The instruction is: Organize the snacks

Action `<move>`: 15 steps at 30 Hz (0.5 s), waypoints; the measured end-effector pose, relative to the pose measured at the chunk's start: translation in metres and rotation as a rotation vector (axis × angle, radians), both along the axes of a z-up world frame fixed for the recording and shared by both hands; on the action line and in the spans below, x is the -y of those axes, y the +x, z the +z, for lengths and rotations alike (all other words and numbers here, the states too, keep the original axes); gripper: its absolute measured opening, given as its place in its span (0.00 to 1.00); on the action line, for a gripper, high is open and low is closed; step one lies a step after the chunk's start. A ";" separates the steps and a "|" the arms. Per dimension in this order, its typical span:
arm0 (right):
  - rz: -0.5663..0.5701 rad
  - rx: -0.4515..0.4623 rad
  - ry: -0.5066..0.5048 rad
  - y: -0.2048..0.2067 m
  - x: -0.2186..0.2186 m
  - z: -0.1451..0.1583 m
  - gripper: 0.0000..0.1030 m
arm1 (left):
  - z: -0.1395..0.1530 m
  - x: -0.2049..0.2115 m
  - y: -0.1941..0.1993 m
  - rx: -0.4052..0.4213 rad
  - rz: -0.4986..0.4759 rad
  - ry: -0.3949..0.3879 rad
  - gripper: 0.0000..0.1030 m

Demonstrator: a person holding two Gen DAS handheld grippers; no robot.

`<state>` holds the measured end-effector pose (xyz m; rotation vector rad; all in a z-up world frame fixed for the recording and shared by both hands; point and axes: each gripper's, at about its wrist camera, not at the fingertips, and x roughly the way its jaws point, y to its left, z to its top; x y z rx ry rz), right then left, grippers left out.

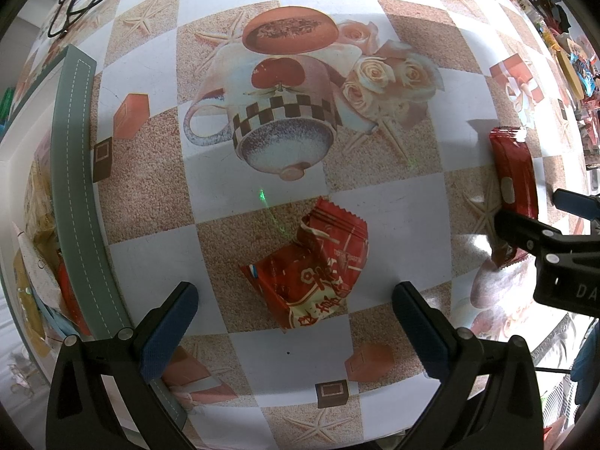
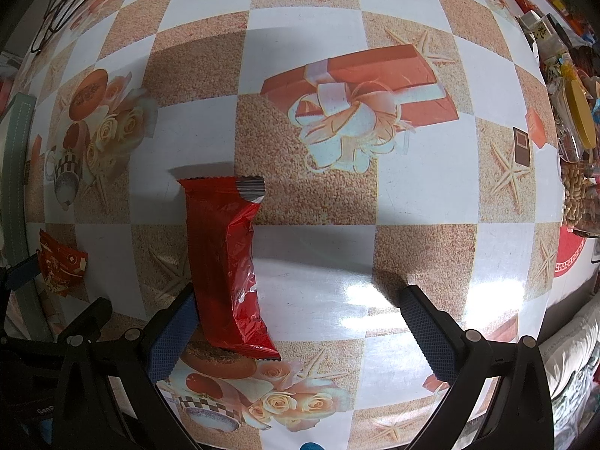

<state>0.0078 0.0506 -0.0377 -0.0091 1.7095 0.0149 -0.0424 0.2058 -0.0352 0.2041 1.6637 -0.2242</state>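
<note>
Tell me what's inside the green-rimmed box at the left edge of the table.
Inside the green-rimmed box, left wrist view shows yellowish packets, something white, and a red wrapper. The rim and frame edge cover the rest, so no count is possible.

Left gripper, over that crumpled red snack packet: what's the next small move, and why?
Probably ease the left gripper forward and down until its fingers straddle the crumpled red packet, then close. The jaws stand wide open with the packet lying loose on the tablecloth just ahead, centred between them, nothing gripped yet. The green-rimmed bin on the left looks like its destination.
</note>
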 end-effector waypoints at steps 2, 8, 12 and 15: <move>0.001 0.000 0.000 0.001 0.000 0.000 1.00 | 0.000 0.000 0.000 0.001 0.000 0.000 1.00; 0.000 0.001 0.000 0.000 0.000 0.000 1.00 | 0.000 0.000 -0.001 0.002 0.001 0.000 1.00; -0.001 0.002 0.000 0.000 0.000 0.000 1.00 | 0.000 0.000 0.001 0.002 0.002 -0.001 1.00; 0.000 0.002 0.000 0.000 0.000 0.000 1.00 | 0.000 0.000 0.000 0.005 0.001 -0.001 1.00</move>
